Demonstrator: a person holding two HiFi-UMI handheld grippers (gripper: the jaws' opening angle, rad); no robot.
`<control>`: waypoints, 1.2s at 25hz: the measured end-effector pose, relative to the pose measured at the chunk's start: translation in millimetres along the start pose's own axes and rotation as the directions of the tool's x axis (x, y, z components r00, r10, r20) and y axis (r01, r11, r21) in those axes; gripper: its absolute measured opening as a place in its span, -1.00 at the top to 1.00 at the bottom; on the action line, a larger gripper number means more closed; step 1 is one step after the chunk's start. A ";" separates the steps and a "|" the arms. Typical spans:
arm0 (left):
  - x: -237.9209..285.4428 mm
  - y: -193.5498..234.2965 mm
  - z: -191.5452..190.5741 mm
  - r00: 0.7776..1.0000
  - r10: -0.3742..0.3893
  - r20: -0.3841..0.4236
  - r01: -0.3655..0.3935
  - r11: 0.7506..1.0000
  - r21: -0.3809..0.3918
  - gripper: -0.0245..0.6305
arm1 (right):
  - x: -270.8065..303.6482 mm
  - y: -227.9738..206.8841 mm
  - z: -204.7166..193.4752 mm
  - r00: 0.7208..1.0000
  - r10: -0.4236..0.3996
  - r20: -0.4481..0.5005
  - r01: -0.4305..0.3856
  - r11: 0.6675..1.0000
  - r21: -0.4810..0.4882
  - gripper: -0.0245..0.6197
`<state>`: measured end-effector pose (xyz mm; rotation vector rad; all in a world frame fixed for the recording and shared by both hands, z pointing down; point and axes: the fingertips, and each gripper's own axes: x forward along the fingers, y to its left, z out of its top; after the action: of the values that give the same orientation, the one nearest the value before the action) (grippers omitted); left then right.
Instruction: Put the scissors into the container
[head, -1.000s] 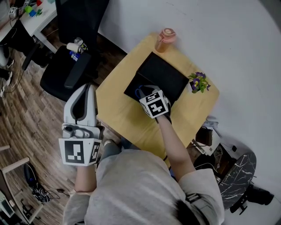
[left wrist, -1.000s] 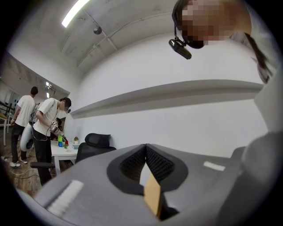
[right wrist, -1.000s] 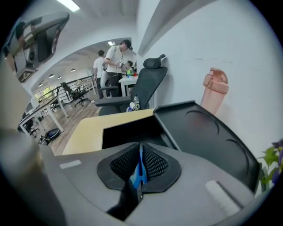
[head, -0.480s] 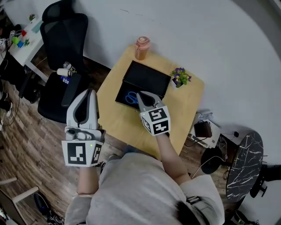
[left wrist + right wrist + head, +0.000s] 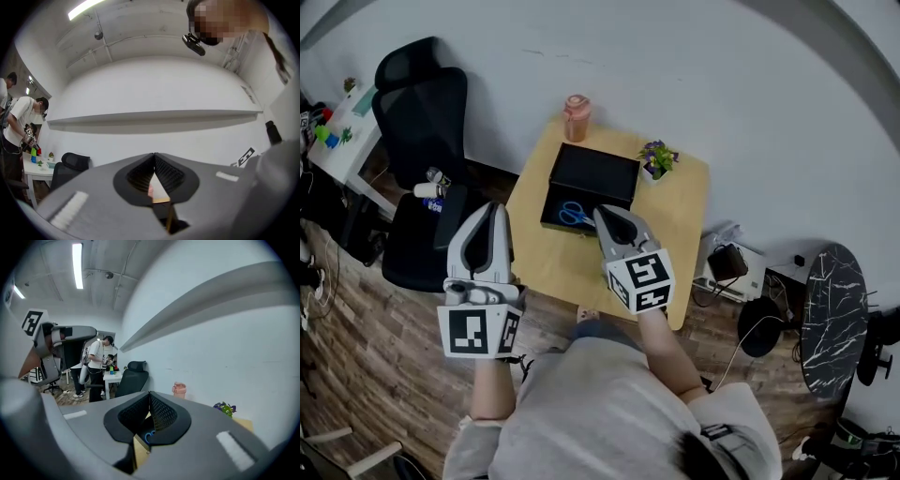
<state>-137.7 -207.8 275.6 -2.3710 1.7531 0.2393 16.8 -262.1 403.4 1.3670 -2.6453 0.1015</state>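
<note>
Blue-handled scissors [image 5: 574,215] lie inside the black container [image 5: 602,172] on the small wooden table [image 5: 682,202], near the container's front edge. My right gripper [image 5: 608,217] is shut and empty, raised above the table, its tip just right of the scissors in the head view. Through its closed jaws in the right gripper view, a bit of the blue scissors [image 5: 149,437] shows. My left gripper [image 5: 487,217] is shut and empty, held left of the table over the floor. Its tips meet in the left gripper view [image 5: 154,154].
A pink cup [image 5: 576,116] stands at the table's far corner and a small flower pot [image 5: 656,157] right of the container. A black office chair [image 5: 422,141] stands left of the table. A white desk [image 5: 337,131] with people is farther left. Cables and boxes [image 5: 727,267] lie right of the table.
The right gripper has pulled back and up from the container, leaving the scissors in it. The head view has risen and widened. The left gripper stays shut at the left.
</note>
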 end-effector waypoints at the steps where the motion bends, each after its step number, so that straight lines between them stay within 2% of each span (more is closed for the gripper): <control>1: -2.7 -1.6 2.2 1.000 -0.009 0.004 0.009 1.000 -0.002 0.75 | -7.8 1.0 5.8 1.000 -0.014 0.017 0.014 1.000 0.003 0.91; 12: -31.9 -11.8 23.9 0.996 -0.077 0.053 0.078 0.997 -0.017 0.75 | -85.0 12.8 58.2 0.974 -0.149 0.169 0.150 0.989 0.004 0.91; 24: -51.0 -18.1 41.9 0.987 -0.132 0.090 0.135 0.991 -0.022 0.75 | -151.7 23.6 91.8 0.918 -0.274 0.287 0.285 0.959 0.006 0.91; 30: -60.1 -18.5 44.4 0.986 -0.138 0.093 0.142 0.989 -0.030 0.75 | -171.4 28.8 98.8 0.895 -0.308 0.322 0.324 0.946 0.004 0.91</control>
<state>-138.3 -136.0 247.7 -2.4541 1.5473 0.3556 79.7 -120.9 276.5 1.9184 -2.5936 -0.2452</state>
